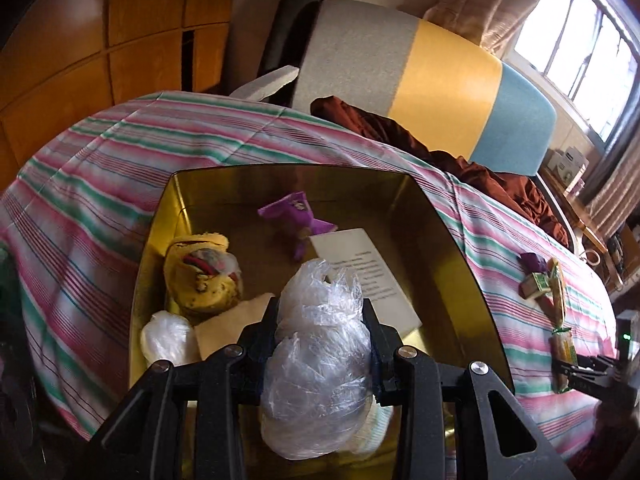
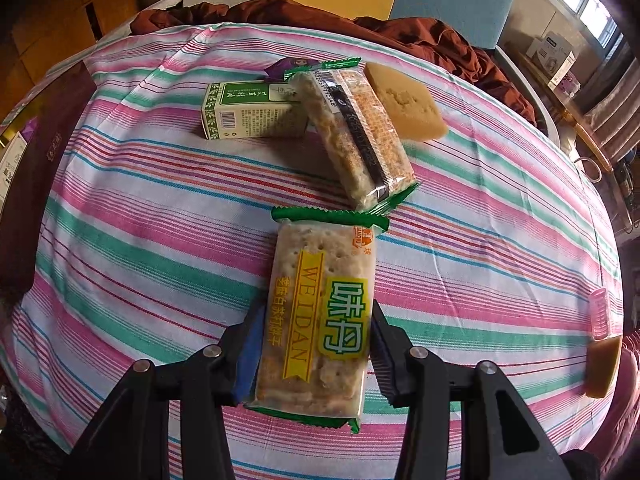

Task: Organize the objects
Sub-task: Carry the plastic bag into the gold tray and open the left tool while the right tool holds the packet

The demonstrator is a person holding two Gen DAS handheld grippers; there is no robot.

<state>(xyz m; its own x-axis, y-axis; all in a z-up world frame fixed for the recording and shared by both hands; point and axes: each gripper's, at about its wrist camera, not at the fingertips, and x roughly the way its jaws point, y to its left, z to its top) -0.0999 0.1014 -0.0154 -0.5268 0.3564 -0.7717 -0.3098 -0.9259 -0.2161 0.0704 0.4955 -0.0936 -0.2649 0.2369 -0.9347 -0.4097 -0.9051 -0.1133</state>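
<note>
Jaws of the left gripper (image 1: 320, 344) are pinching one plastic bag (image 1: 318, 360) above the gold box (image 1: 452, 240); right gripper (image 2: 316, 344) jaws are pinching one of two cracker packs (image 2: 320, 320) beside it.

Right gripper (image 2: 314, 344): black jaws with blue pads, closed against both long sides of a cracker packet (image 2: 316, 316) printed "WEIDAN", green crimped ends, lying lengthwise on the striped cloth (image 2: 140, 240).

Second cracker packet (image 2: 356, 136): clear wrapper, green ends, set diagonally just beyond the first; its near end touches or almost touches the first packet's far end.

Green and white carton (image 2: 252, 114): lying on its side, left of the second packet, which leans against it.

Purple wrapper (image 2: 290, 66): partly hidden behind carton and packet.

Tan block (image 2: 404, 100): right of the second packet, touching it.

Brown fabric (image 2: 420, 36): bunched along the cloth's far edge.

Dark brown box (image 2: 44, 152): at the left edge.
</note>
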